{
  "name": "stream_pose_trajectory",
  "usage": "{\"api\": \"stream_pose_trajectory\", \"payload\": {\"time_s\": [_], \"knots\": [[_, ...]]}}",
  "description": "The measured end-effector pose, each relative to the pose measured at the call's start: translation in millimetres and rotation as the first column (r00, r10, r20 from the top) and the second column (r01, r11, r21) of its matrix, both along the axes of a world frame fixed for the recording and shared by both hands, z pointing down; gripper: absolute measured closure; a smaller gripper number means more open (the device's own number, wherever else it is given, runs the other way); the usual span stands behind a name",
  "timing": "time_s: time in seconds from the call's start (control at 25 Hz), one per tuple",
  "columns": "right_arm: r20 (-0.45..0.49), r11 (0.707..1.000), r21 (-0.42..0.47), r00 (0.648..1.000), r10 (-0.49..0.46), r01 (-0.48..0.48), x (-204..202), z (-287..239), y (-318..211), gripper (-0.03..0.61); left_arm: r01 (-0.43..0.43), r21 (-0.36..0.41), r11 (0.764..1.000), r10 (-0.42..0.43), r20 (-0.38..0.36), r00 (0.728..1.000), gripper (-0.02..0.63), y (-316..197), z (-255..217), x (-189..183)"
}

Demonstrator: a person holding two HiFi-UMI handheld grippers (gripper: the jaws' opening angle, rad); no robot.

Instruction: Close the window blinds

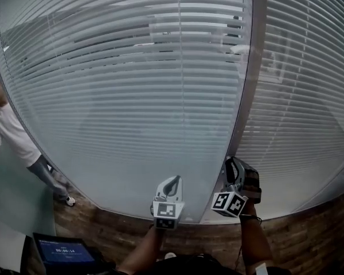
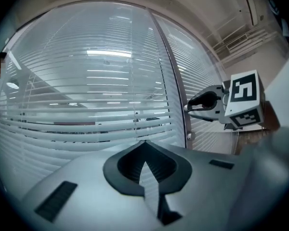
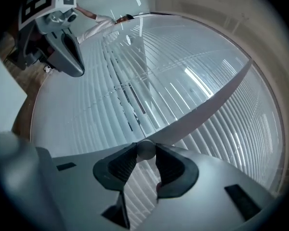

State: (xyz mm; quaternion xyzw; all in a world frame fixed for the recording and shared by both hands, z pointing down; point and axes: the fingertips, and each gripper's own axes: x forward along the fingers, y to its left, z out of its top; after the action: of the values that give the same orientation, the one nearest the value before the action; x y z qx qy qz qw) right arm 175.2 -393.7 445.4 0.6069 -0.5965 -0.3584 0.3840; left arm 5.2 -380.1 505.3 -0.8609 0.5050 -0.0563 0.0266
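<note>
In the head view, horizontal slatted blinds (image 1: 132, 85) are being seen across the upper frame, split by a grey upright post (image 1: 245, 85), with a person (image 1: 8, 136) at the left edge. In the left gripper view, the left gripper (image 2: 143, 143) is being held empty, jaws together. In the right gripper view, a small smooth round knob (image 3: 145, 148) is being pinched at lower centre by the ribbed dark jaws of the right gripper (image 3: 145, 153).
</note>
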Motion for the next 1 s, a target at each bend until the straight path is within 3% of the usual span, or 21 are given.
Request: {"api": "stream_pose_trajectory", "payload": {"time_s": [0.12,0.16,0.24,0.32,0.4,0.52,0.56,0.6,0.64,0.68,0.88,1.0], "knots": [[0.177,1.0,0.015,0.984,-0.024,0.022,2,-1,2,0.454,-0.001,0.003,1.0,0.001,-0.015,1.0,0.621,2,-5,1],[0.27,0.999,0.014,0.962,-0.038,0.035,3,-1,4,0.454,-0.003,0.0,1.0,0.003,-0.017,1.0,0.621,2,-6,1],[0.463,0.998,0.019,0.884,-0.069,0.067,4,-1,8,0.453,0.0,-0.002,1.0,0.0,-0.02,1.0,0.621,3,-6,0],[0.629,0.995,0.034,0.771,-0.098,0.098,5,-1,10,0.451,0.005,0.0,1.0,-0.005,-0.021,1.0,0.621,3,-4,-1],[0.77,0.992,0.045,0.629,-0.108,0.115,5,-4,11,0.451,0.003,-0.002,1.0,-0.003,-0.021,1.0,0.621,5,-3,-1],[0.931,0.99,0.074,0.348,-0.111,0.116,11,-3,8,0.451,0.002,-0.005,1.0,-0.002,-0.023,1.0,0.621,6,-2,0],[0.957,0.991,0.086,0.269,-0.111,0.105,13,-4,7,0.451,0.0,-0.005,1.0,0.0,-0.022,1.0,0.62,6,-1,0],[0.971,0.991,0.094,0.212,-0.112,0.093,15,-5,7,0.451,-0.003,-0.004,1.0,0.003,-0.017,1.0,0.621,5,0,0],[0.977,0.992,0.099,0.18,-0.112,0.08,15,-5,7,0.451,-0.006,-0.004,1.0,0.006,-0.01,1.0,0.621,4,1,0],[0.979,0.993,0.101,0.173,-0.111,0.065,15,-5,7,0.451,-0.009,-0.004,1.0,0.009,-0.005,1.0,0.621,4,3,1],[0.962,0.995,0.095,0.256,-0.094,0.008,19,-1,9,0.405,-0.012,-0.01,1.0,0.012,-0.016,1.0,0.62,7,1,4],[0.965,0.996,0.085,0.246,-0.086,0.015,21,0,1,0.4,-0.017,-0.007,1.0,0.017,-0.02,1.0,0.62,8,-4,5]]}}
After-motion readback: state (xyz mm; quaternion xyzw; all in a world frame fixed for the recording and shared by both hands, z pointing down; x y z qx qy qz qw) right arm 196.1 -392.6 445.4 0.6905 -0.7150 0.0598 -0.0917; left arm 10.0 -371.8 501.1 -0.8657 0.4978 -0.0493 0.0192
